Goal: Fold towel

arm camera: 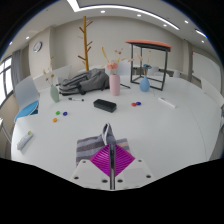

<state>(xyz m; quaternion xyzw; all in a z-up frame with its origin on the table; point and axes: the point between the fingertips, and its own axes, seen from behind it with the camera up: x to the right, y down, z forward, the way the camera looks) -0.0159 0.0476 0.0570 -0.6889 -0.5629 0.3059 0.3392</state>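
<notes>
A grey striped towel (pixel 96 143) hangs from my gripper (pixel 111 160) over the white table (pixel 150 130). The two magenta pads (pixel 101 158) are pressed together with only a thin line between them, and a fold of the towel is pinched there. The cloth bunches up just ahead of the fingertips and drapes to their left. How much of the towel lies under the fingers is hidden.
Beyond the fingers on the table are a black box (pixel 104 103), a pink vase (pixel 115 86), a blue cup (pixel 146 84), a heap of grey cloth (pixel 80 82), a bottle (pixel 55 94) and small coloured pieces (pixel 60 117). A wooden coat rack (pixel 85 40) stands behind.
</notes>
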